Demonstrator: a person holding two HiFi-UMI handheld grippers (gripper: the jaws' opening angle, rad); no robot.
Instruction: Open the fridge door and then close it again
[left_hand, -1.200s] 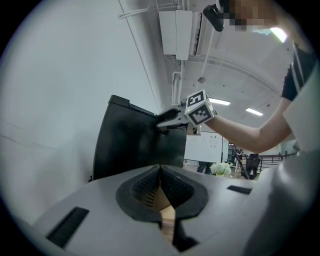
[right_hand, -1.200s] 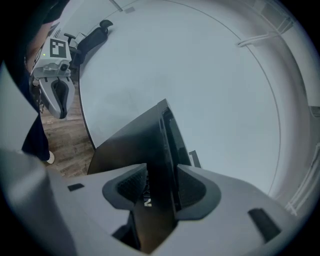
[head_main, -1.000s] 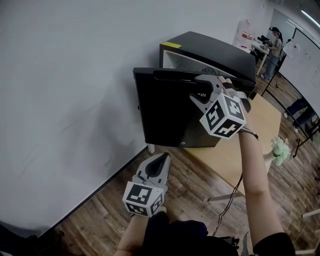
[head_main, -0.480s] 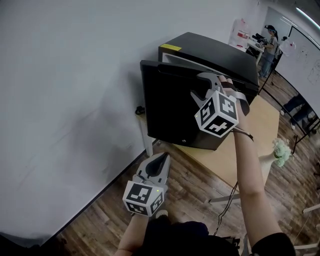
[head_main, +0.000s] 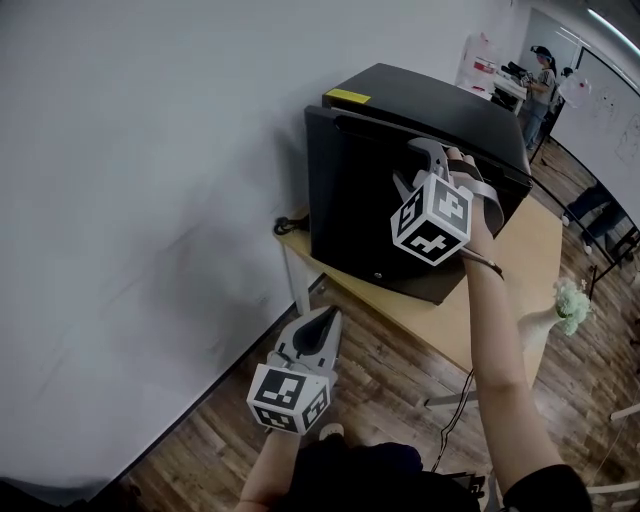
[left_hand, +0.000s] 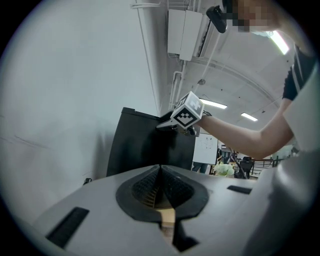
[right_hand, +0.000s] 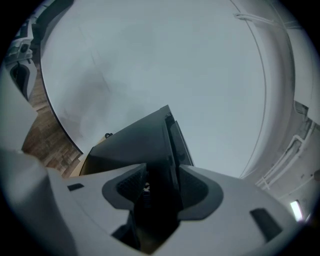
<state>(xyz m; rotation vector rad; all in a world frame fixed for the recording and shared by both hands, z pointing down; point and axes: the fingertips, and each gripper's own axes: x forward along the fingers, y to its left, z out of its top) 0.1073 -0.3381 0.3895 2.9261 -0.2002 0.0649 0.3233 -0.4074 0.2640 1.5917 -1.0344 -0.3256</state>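
Right tongs (head_main: 421, 150) grip the top edge of the fridge door (head_main: 360, 205), which has swung from half open to nearly flush against the fridge (head_main: 430, 95) on the table (head_main: 505, 285), so closing looks almost done; left tongs (head_main: 322, 318) hang pinched together, empty.

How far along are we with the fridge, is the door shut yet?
Opening is done: the fridge door stood wider a second ago. In hand: the right gripper grips its top edge, swinging it home; a thin gap to the fridge body remains. To do: seat it, release. The left gripper hangs shut, idle.
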